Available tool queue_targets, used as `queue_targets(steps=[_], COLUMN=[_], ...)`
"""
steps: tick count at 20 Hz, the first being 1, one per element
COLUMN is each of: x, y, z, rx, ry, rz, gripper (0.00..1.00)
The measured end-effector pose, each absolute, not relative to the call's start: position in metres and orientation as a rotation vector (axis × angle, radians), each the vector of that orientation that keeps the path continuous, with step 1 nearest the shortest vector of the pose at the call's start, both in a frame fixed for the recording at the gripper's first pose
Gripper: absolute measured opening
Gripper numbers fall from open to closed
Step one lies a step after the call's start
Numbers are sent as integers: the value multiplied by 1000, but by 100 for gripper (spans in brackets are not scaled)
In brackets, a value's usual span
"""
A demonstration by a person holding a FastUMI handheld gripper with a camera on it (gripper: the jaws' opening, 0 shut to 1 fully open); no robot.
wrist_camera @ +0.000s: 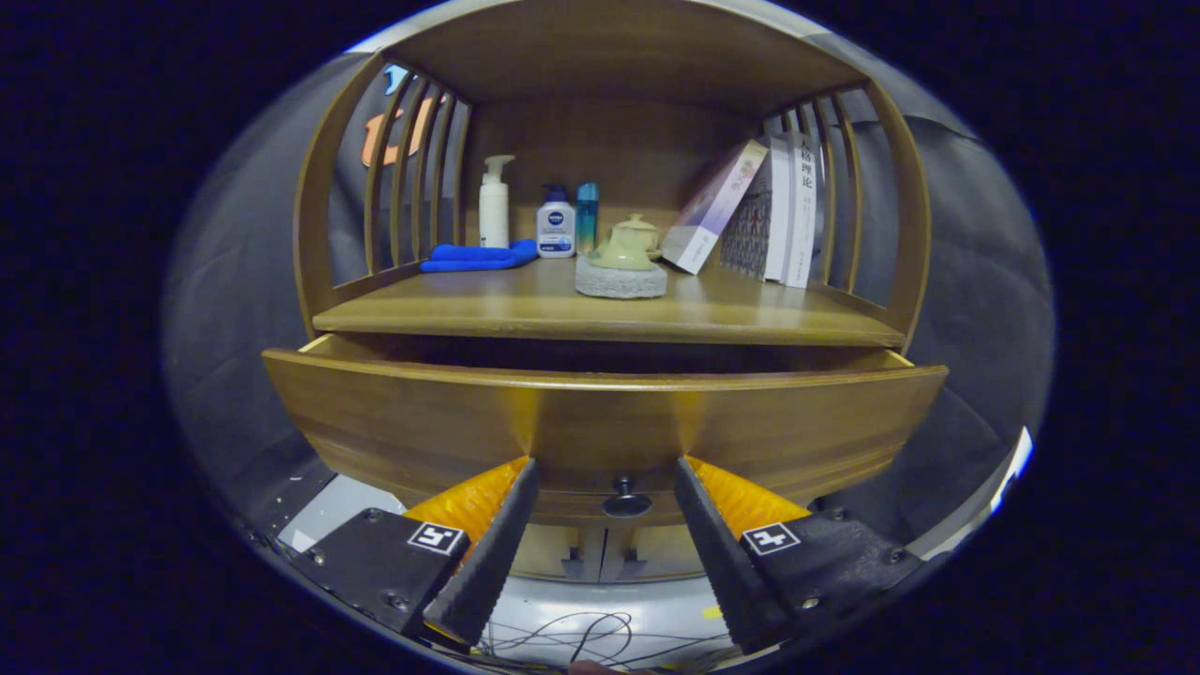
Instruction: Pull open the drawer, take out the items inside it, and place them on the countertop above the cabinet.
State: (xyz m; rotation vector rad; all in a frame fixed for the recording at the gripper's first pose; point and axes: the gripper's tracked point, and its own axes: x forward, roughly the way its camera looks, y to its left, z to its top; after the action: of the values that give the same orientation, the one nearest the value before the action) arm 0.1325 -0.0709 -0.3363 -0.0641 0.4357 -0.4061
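Wood-brown cabinet (614,75) with slatted curved sides is the landmark, straight ahead of the gripper. Its wide brown wooden drawer (600,417) sits under the countertop, pulled partway out so a dark gap shows between the drawer front and the shelf edge; the inside is in shadow, contents can't be made out. Smooth wooden countertop (525,305) above the drawer carries everything else. At the cabinet's right side: a row of white-spined books (787,211), upright against the slats, with one pale book (712,206) leaning tilted onto them from the left. Centre of the countertop: round grey stone-like coaster (621,279) with a pale green lidded teapot (626,246) sitting on it. Left of the teapot: folded blue cloth (478,256) lying flat near the left slats. Behind the cloth, along the back panel: white pump bottle (494,204), then a small white bottle with a dark blue cap (556,223), then a slim teal bottle (587,216), side by side. Small dark round knob (626,502) on the lower middle of the drawer front. Gripper (605,478): fingers spread apart, nothing clamped, tips at the drawer front on either side of the knob, knob in the gap between them and clear of both. Loose thin cables (581,637) lie on the pale floor below the cabinet.
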Motion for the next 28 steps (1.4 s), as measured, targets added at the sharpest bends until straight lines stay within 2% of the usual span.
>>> queue_targets(steps=[14, 18, 28], x=[172, 168, 129], y=[-81, -73, -52], z=[-343, -340, -250], rx=[-124, -117, -133], ry=[448, 472, 322], rz=[-434, -385, -282], gripper=[92, 93, 95])
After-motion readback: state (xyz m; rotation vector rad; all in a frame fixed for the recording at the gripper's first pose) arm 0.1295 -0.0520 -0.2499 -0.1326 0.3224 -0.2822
